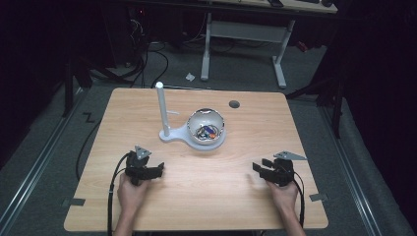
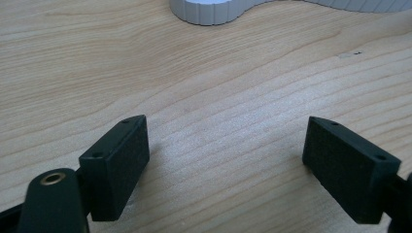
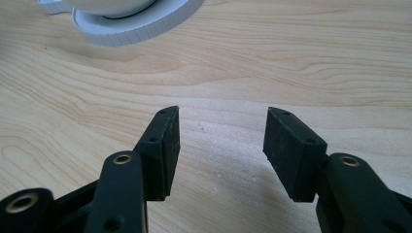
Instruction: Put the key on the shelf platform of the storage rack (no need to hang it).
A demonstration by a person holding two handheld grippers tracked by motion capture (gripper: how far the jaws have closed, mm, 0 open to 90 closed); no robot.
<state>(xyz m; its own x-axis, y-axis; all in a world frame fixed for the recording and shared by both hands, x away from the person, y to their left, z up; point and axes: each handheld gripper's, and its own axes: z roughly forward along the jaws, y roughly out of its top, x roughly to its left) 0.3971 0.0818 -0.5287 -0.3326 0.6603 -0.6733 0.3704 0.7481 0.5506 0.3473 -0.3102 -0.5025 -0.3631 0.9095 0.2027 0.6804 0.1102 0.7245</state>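
Small colourful bits (image 1: 207,131) lie inside the white round bowl (image 1: 206,114) on its white stand with a tall post (image 1: 162,109), mid-table. Left gripper (image 1: 158,169) and right gripper (image 1: 256,167) rest apart, both jaws spread and empty. Nothing picked up yet; all work remains.
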